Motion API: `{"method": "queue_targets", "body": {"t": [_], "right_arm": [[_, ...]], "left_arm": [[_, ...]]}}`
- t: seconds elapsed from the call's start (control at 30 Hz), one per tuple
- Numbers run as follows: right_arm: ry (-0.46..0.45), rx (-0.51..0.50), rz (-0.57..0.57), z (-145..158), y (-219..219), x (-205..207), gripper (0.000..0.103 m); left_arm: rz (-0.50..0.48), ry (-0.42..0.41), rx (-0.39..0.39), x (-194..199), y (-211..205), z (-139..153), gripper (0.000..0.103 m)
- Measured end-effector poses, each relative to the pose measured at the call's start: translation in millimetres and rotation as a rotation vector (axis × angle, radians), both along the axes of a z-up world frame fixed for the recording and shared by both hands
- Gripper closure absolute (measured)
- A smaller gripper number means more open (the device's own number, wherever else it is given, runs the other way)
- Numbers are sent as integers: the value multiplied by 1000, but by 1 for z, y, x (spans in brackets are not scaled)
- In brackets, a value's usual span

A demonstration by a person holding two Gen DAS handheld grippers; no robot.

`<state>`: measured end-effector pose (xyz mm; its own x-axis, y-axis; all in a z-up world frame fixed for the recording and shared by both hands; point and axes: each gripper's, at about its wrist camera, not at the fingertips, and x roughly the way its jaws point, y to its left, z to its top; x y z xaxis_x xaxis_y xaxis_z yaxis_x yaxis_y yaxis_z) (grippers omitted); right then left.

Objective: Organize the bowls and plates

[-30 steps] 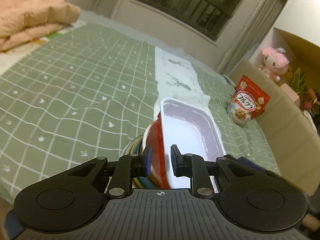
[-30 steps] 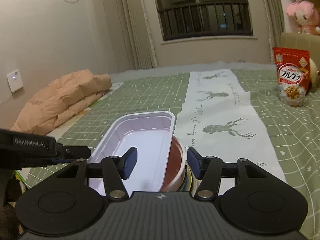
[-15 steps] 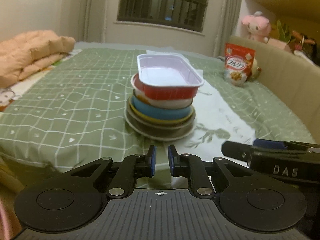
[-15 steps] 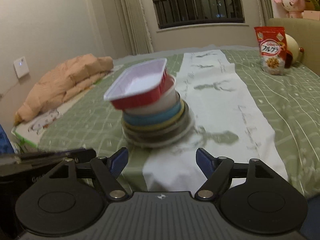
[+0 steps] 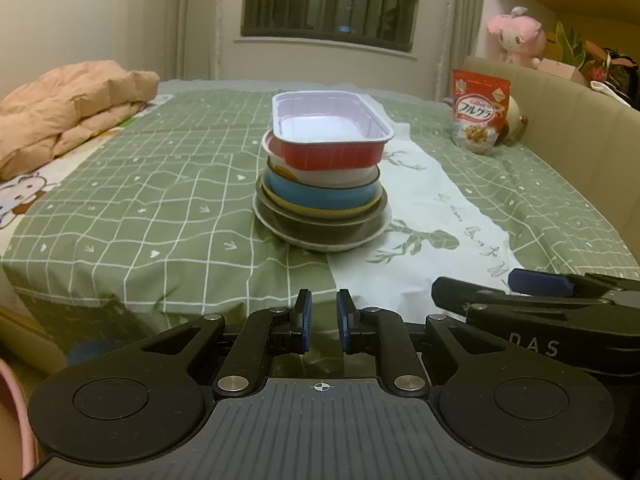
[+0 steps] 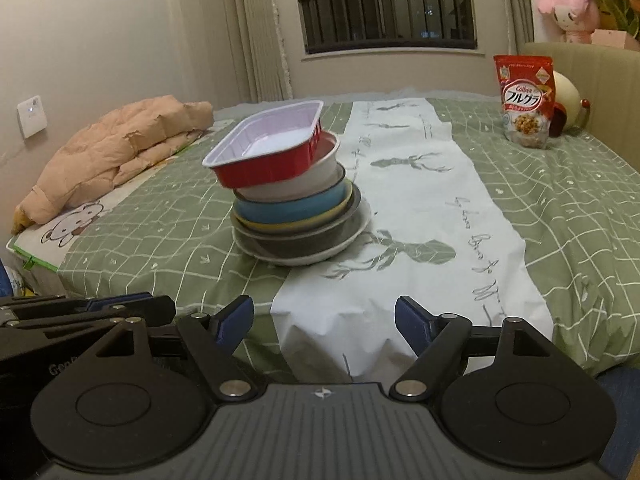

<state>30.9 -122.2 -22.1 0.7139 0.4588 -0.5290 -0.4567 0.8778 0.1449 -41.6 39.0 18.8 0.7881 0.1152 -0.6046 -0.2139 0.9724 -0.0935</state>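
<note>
A stack of dishes stands on the green checked bedspread point(image 5: 140, 200), half on a white deer-print cloth point(image 6: 420, 208). On top sits a red foil tray point(image 5: 332, 156) point(image 6: 268, 164), tilted and overhanging toward the left in the right wrist view. Under it are a white bowl point(image 6: 296, 184), a blue bowl point(image 5: 320, 194), a yellow plate, a dark bowl and a wide white plate point(image 5: 324, 240). My left gripper point(image 5: 322, 322) is back at the bed's near edge, almost shut with nothing between its pads. My right gripper point(image 6: 324, 320) is beside it, jaws opening, also with nothing between them.
A red cereal bag point(image 5: 478, 114) point(image 6: 526, 100) stands at the far right by a beige padded headboard point(image 5: 580, 140). A peach duvet point(image 5: 68, 108) is piled at the far left. A pink plush toy point(image 6: 568, 12) sits on the ledge. The bed's near edge drops just ahead of both grippers.
My left gripper let go of the red tray's rim and drew back to the bed's edge. My right gripper drew back too and its jaws widened. The tray now rests on the stack.
</note>
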Motion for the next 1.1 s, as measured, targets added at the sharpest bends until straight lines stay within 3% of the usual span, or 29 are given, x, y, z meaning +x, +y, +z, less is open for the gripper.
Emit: {"method": "queue_targets", "body": {"t": [1.1], "right_arm": [[12,-12,11,-4,3,-1,23]], "left_arm": [[-13,17,-20,0,-1,-3,86]]}}
